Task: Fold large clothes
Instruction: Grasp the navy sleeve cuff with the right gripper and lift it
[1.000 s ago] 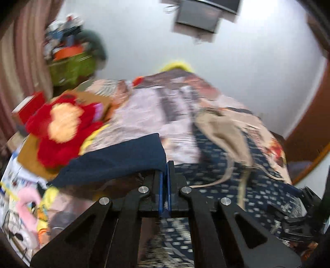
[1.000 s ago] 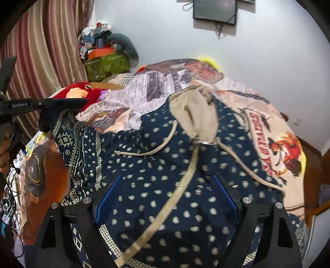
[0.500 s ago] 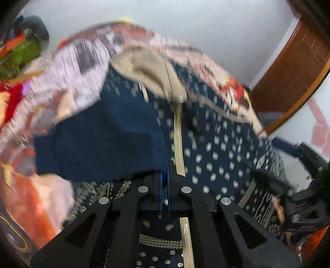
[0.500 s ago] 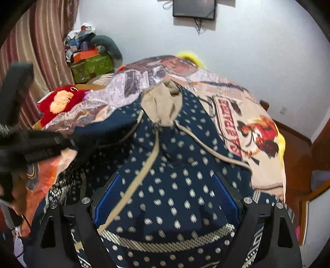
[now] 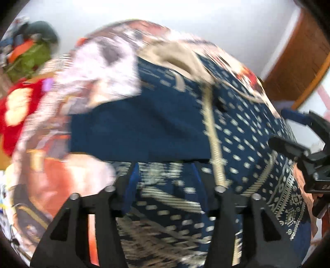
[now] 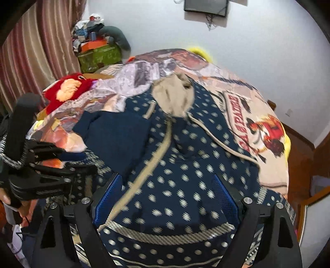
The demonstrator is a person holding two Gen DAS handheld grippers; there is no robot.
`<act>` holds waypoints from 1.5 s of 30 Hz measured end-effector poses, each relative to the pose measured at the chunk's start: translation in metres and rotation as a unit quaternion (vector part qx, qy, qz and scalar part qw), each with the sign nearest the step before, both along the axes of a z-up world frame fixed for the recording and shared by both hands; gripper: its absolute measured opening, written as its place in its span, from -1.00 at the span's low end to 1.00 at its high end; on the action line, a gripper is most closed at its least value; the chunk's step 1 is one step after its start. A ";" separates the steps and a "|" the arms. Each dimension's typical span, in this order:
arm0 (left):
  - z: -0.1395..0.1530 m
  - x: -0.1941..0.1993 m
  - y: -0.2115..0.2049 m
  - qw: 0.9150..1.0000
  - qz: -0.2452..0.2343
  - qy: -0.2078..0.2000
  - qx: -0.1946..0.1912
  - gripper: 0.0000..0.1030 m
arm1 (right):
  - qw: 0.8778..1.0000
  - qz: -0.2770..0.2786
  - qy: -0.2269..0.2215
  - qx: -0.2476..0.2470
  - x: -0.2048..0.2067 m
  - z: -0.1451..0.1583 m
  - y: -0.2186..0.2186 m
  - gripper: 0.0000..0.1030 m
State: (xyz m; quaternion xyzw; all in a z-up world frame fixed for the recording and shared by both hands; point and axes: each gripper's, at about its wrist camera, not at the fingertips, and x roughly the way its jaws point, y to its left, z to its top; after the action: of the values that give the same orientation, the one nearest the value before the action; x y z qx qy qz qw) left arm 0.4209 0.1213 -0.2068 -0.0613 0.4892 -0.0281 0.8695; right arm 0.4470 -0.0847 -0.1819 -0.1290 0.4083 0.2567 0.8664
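A large navy hooded garment (image 6: 198, 156) with pale dots, a tan zipper band and a tan hood (image 6: 175, 99) lies spread on the bed. Its left side is folded over toward the middle, plain navy lining (image 5: 140, 132) up. My left gripper (image 5: 165, 181) is open and empty just above the garment's lower hem, below the folded flap. It also shows in the right wrist view (image 6: 68, 162). My right gripper (image 6: 165, 195) is open and empty over the garment's lower middle. It also shows at the right edge of the left wrist view (image 5: 297, 134).
The bed has a printed cover (image 6: 253, 123). A red plush toy (image 6: 66, 90) lies at the left. A green box with clutter (image 6: 99, 53) stands by the striped curtain (image 6: 41, 57). A screen (image 6: 206, 7) hangs on the wall. Wooden furniture (image 5: 295, 61) stands at the right.
My left gripper carried the garment's left side across toward the middle, then opened and let it go. The folded flap now lies on the garment. My right gripper stayed open.
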 end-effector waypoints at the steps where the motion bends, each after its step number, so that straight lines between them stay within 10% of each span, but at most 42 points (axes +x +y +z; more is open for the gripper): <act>1: 0.005 -0.007 0.015 1.000 0.017 -0.009 0.013 0.06 | 1.000 0.009 0.000 0.001 -0.001 0.002 0.011 0.70; 8: 0.007 -0.040 0.103 0.993 0.082 -0.012 0.082 0.06 | 0.998 0.064 0.013 -0.016 0.001 -0.014 0.097 0.70; 23: -0.015 -0.060 0.180 0.993 0.105 -0.026 0.037 0.06 | 0.987 0.132 0.071 -0.065 0.034 -0.114 0.281 0.64; 30: -0.026 -0.054 0.180 0.995 0.097 -0.027 0.019 0.06 | 0.989 0.109 0.085 -0.042 0.052 -0.138 0.296 0.10; 35: -0.038 -0.056 0.176 0.995 0.096 -0.005 0.022 0.06 | 0.991 0.096 0.089 -0.031 0.055 -0.137 0.296 -0.71; 45: -0.047 -0.064 0.135 0.998 0.060 0.026 0.015 0.06 | 0.995 0.081 0.047 0.022 0.041 -0.063 0.231 -0.85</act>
State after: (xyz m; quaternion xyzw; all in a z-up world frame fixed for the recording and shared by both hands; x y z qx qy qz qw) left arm 0.3571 0.2566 -0.2539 -0.0783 0.5076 0.0329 0.8574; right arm 0.4878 0.1467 -0.2444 -0.1305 0.4306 0.3410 0.8254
